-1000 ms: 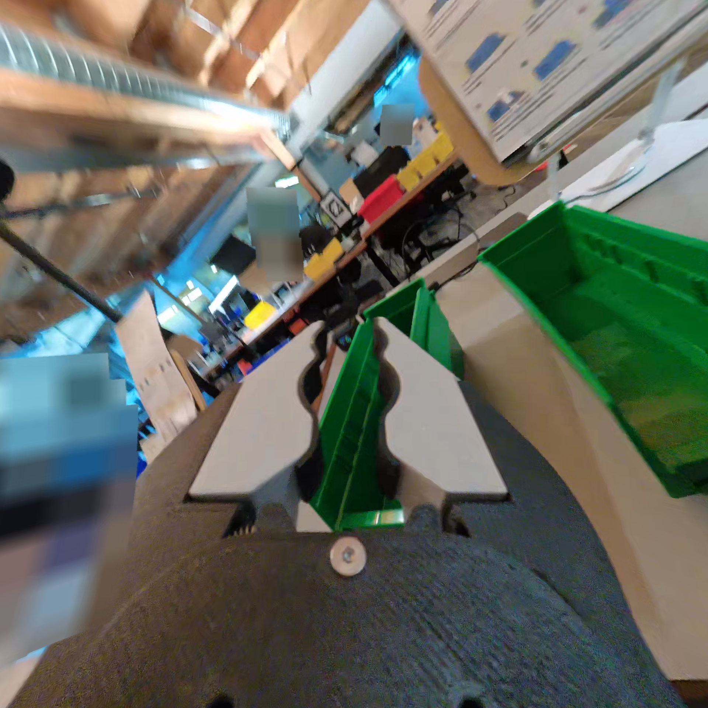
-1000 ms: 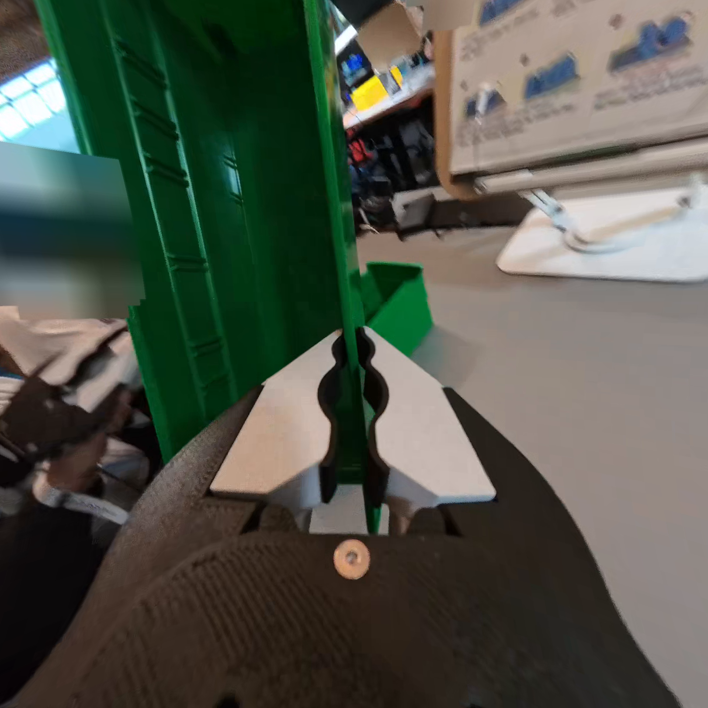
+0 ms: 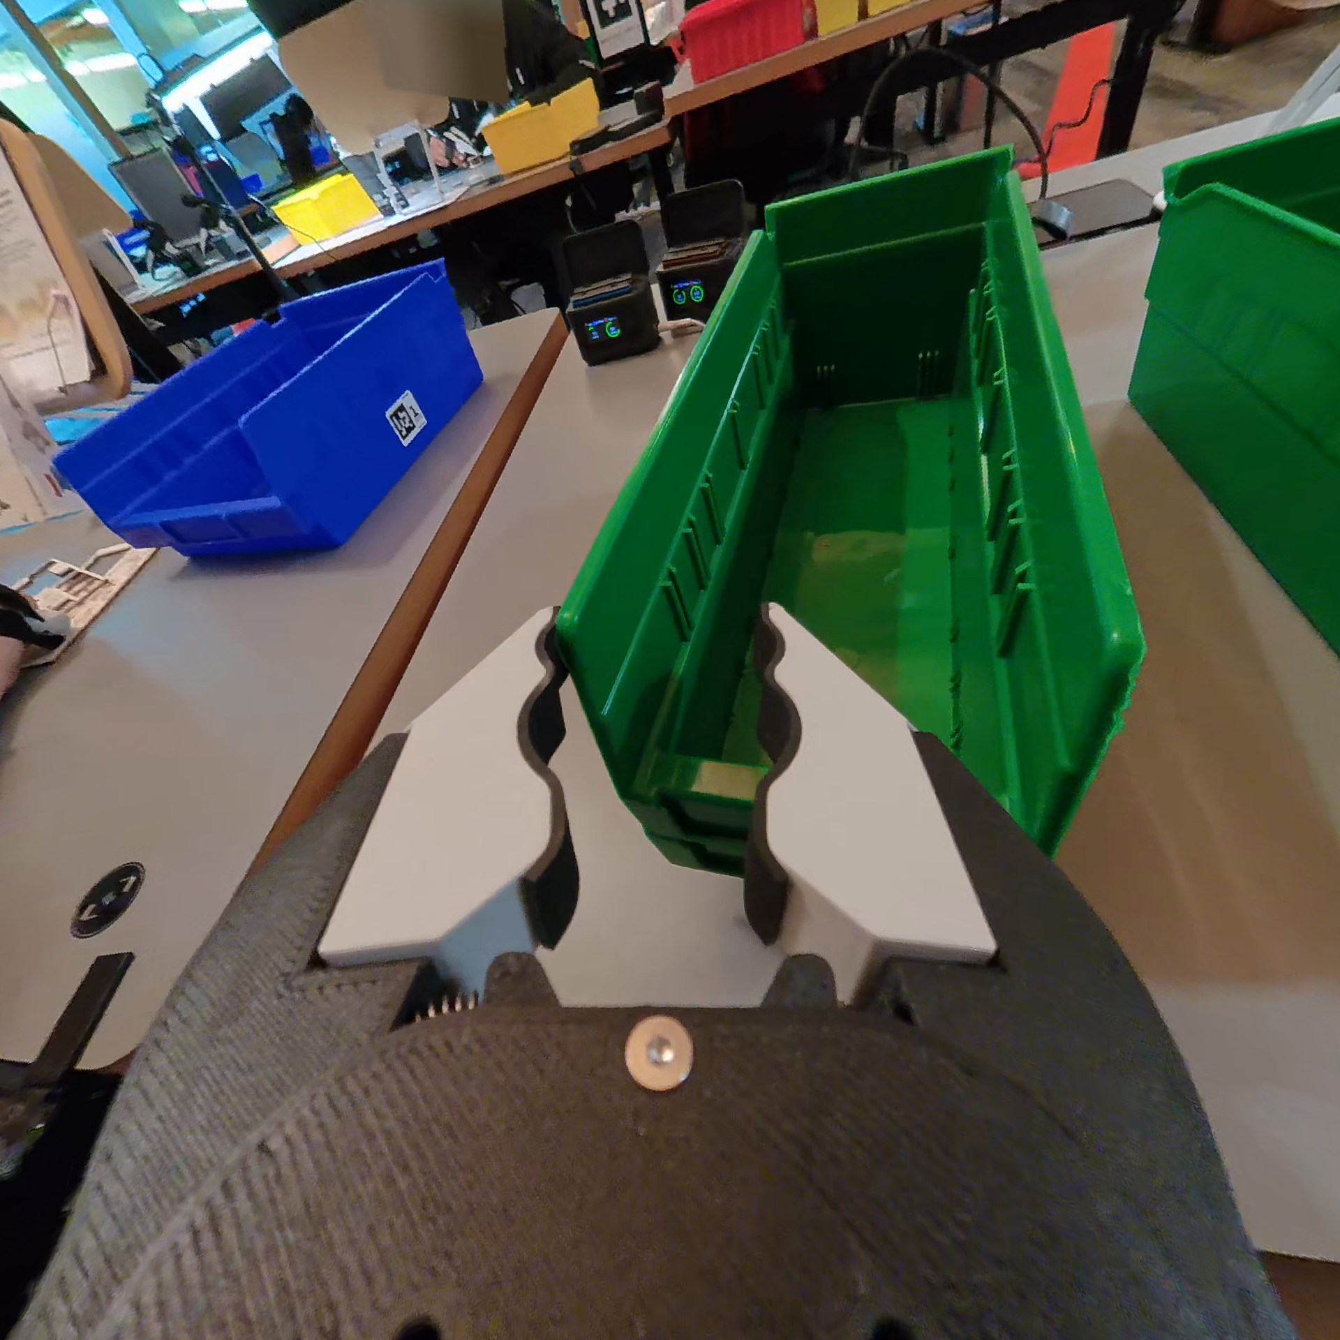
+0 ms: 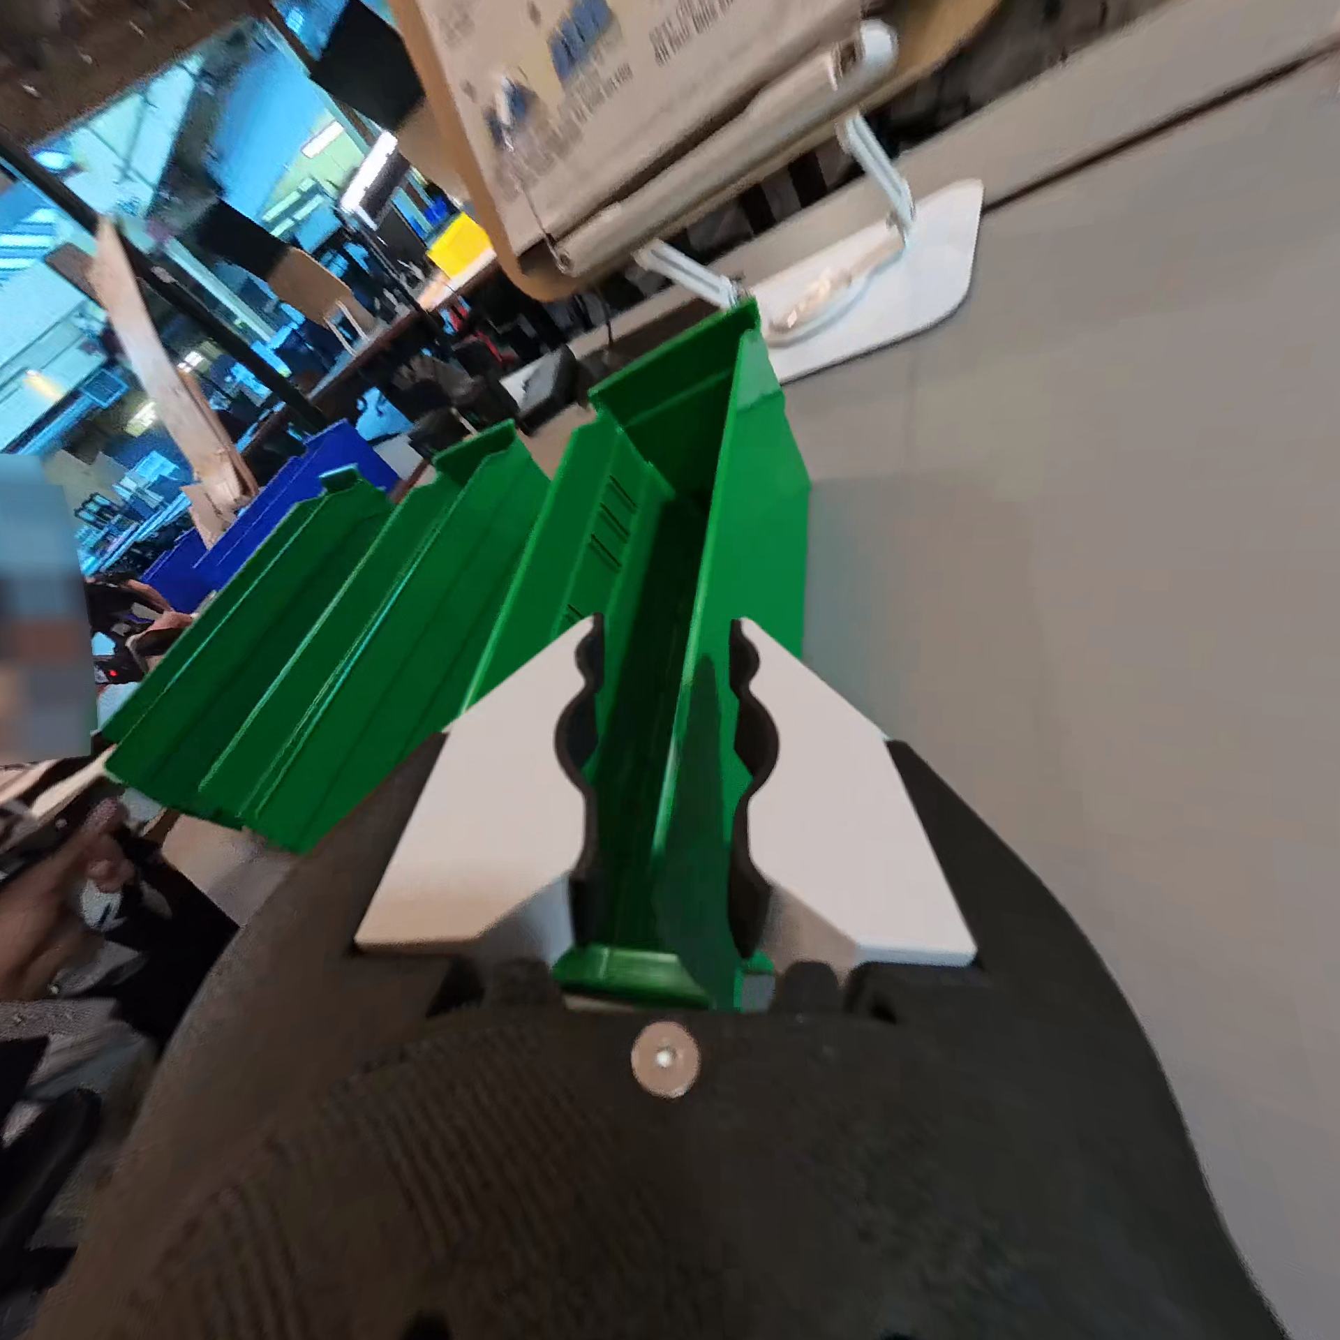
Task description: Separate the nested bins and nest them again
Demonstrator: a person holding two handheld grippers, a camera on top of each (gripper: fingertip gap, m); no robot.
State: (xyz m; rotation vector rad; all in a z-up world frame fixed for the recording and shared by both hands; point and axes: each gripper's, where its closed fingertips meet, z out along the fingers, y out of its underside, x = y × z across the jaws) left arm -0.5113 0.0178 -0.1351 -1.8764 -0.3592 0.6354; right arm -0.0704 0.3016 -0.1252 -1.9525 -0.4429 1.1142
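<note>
A: Reading anything off the blue bin (image 3: 290, 428)?
B: Only that it bears a white sticker (image 3: 406, 418) with a black square code; the cardboard sign (image 4: 580, 94) over the table is blurred.
A: And the left gripper (image 3: 656, 754)?
B: Spread wide, straddling the near left corner of the long green bin (image 3: 870, 522), which rests on the grey table (image 3: 181, 725). Two small black units with lit screens (image 3: 613, 301) stand behind it.
A: The right gripper (image 4: 663, 783)?
B: Jaws apart around a side wall of the second green bin (image 4: 754, 507); I cannot tell if the pads touch. That bin lies just right of the first.
</note>
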